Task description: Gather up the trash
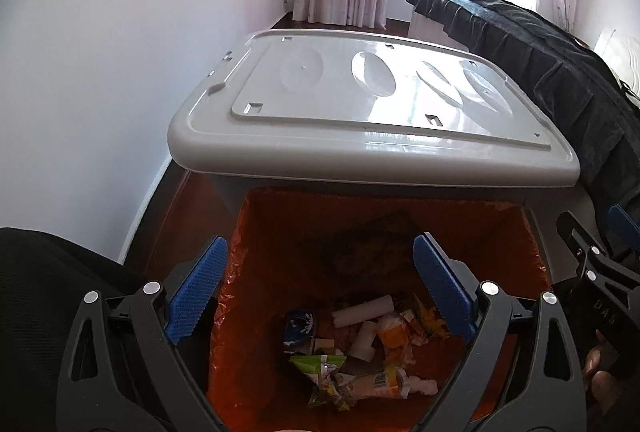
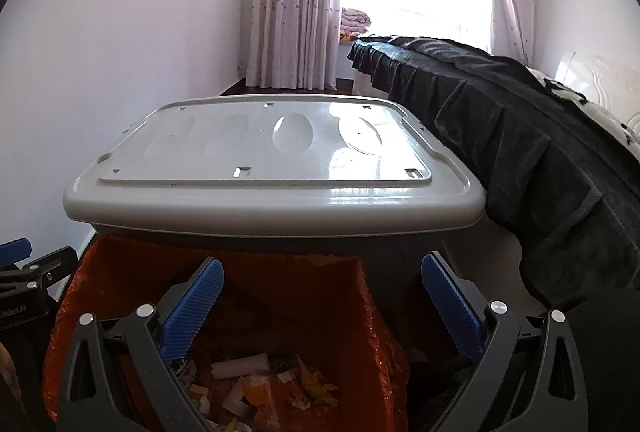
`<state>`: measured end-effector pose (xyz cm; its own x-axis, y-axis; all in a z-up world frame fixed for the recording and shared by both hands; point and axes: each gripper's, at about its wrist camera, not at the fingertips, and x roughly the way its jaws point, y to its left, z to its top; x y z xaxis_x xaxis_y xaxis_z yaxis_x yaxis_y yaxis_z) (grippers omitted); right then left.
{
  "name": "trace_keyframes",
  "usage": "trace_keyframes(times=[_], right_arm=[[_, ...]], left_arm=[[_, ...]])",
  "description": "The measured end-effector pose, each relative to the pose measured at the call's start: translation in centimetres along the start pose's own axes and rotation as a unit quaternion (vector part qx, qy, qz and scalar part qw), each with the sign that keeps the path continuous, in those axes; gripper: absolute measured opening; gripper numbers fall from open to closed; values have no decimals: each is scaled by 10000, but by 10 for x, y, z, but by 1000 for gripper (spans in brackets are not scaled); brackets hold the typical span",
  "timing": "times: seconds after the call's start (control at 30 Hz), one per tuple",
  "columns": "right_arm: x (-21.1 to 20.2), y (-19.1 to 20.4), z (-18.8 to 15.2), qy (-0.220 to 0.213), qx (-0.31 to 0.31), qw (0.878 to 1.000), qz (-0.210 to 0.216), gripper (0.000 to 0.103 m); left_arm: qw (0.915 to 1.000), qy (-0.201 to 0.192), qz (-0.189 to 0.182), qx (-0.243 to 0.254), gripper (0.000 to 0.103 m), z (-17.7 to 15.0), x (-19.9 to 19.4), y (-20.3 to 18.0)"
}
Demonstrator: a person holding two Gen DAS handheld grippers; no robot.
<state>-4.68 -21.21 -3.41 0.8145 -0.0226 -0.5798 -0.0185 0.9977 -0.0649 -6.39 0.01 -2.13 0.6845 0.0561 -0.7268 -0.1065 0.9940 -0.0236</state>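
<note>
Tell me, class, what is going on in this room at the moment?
A person holds a two-finger tool in each hand above an open bin lined with an orange bag. The left tool and the right tool both hang open and empty. Wrappers and scraps of paper already lie at the bottom of the bag. A grey lidded storage box stands just behind the bin, beside a bed with a dark cover.

The bag [image 1: 256, 232] is orange plastic, open-mouthed, and lies below and between the left jaws. Trash [image 1: 352, 348] sits heaped at its bottom: a white roll [image 1: 362, 310], crumpled wrappers and paper scraps. Between the right jaws the same heap shows, low and near.
</note>
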Motion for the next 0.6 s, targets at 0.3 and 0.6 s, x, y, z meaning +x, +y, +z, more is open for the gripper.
trace_keyframes(times=[0.3,0.6], right_arm=[[3,-5,-1,95,111,9999,-4,98],[8,-10,-1,184,300,9994,-29,98]], left_arm=[[10000,19,-47,60,91,-2,0,-4],[9997,31,133,182,91,-9,5,-10]])
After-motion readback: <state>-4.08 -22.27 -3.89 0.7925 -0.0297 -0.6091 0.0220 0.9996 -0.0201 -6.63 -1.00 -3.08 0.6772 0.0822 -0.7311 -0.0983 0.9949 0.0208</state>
